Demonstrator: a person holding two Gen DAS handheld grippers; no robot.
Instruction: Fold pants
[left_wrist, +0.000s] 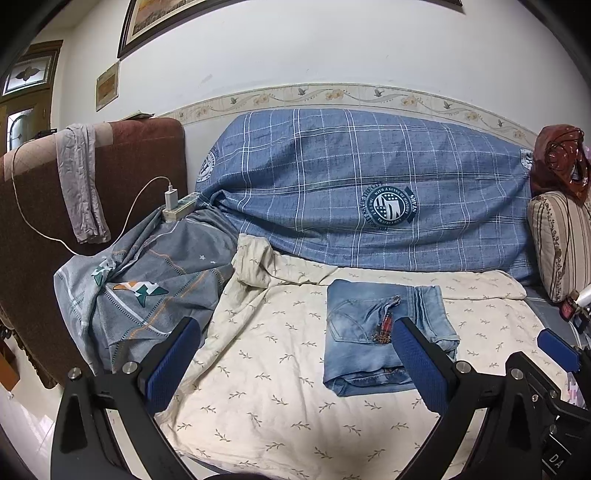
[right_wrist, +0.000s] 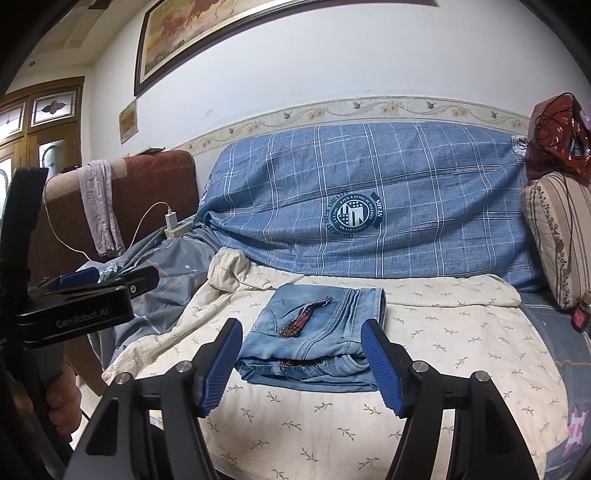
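Light blue jeans (left_wrist: 373, 343) lie folded into a compact rectangle on the cream leaf-print sheet (left_wrist: 288, 406), a red plaid strip on top. They also show in the right wrist view (right_wrist: 314, 343). My left gripper (left_wrist: 295, 362) is open and empty, held above the sheet to the left of the jeans; its right finger overlaps their right side in view. My right gripper (right_wrist: 301, 365) is open and empty, its blue pads (right_wrist: 380, 369) straddling the near edge of the jeans without touching. The left gripper also shows in the right wrist view (right_wrist: 88, 284), at the left.
A blue plaid cover (left_wrist: 369, 177) drapes the sofa back. A grey blanket (left_wrist: 155, 288) is bunched at the left beside a brown armchair (left_wrist: 140, 166) with a power strip and charger (left_wrist: 173, 206). A striped cushion (left_wrist: 561, 240) stands at the right.
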